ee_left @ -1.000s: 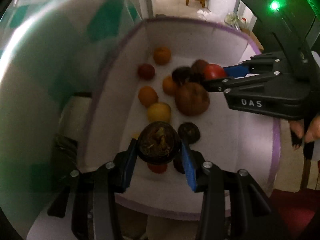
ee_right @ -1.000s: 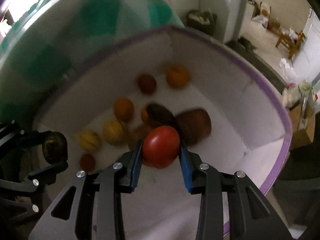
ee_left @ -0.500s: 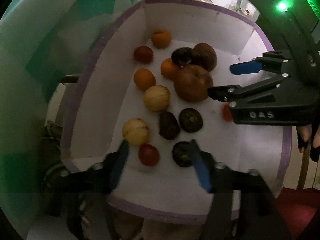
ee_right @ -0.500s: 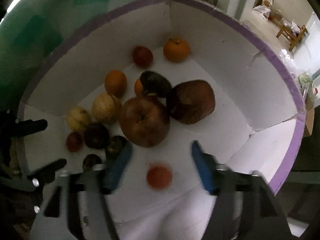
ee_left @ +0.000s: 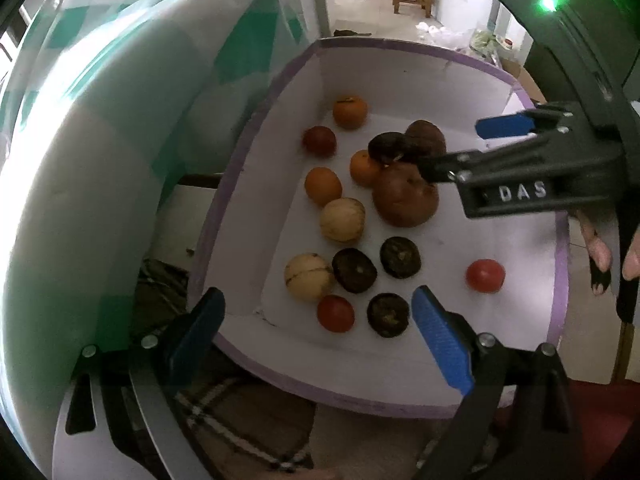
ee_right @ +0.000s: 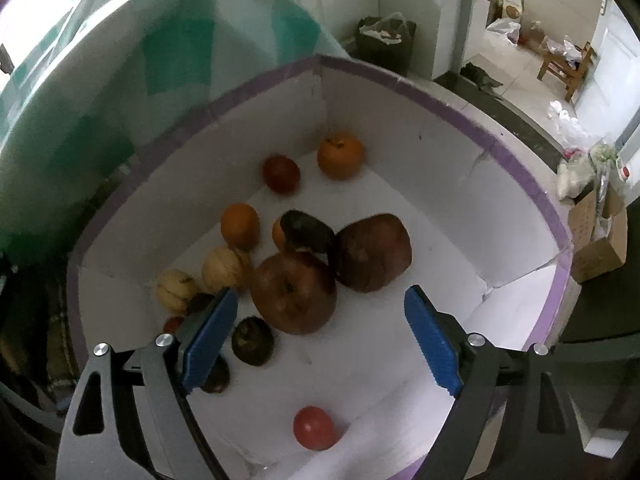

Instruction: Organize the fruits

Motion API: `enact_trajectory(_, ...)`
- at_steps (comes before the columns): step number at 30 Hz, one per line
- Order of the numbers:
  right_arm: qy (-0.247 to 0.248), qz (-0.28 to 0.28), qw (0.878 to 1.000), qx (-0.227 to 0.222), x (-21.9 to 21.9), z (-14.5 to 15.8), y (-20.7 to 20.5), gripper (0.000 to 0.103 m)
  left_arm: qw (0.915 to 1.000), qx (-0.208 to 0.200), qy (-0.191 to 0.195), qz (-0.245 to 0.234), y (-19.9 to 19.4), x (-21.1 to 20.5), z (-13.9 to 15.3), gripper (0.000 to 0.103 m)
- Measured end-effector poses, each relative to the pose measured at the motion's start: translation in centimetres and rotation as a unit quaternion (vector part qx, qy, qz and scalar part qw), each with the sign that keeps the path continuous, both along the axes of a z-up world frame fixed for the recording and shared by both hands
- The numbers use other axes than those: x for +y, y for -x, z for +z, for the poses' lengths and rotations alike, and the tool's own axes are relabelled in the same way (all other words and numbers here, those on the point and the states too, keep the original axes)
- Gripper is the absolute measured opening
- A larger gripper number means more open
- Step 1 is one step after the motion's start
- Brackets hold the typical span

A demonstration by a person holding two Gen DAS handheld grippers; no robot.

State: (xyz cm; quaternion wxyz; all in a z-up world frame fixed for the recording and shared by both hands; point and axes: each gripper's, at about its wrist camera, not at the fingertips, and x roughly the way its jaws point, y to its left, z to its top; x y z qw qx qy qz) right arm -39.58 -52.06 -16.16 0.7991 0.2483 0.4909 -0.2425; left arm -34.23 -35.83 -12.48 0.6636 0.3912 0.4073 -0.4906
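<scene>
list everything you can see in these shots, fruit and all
box: 1, white with purple rim, holds all the fruit
oranges: 3, orange, far half of box
large brown fruits: 2, brown, middle, side by side
pale fruits: 2, cream, along left wall
dark fruits: 4, blackish, three near front, one atop the middle pile
red fruits: 3, red, one alone front right, one front left, one far left
chair: 1, wooden, room behind
left gripper: 1, black, blue pads, jaws open, empty
right gripper: 1, same, jaws open, empty
</scene>
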Motion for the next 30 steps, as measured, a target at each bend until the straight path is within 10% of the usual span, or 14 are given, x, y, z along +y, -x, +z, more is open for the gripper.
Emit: enact_trajectory(30, -0.012, -0.009, 1.000, -0.007, 0.8, -1.0, -0.8, 0.086, 0.9999, 0.010, -0.004, -0.007, 0.3, 0.1, -0.4, 0.094)
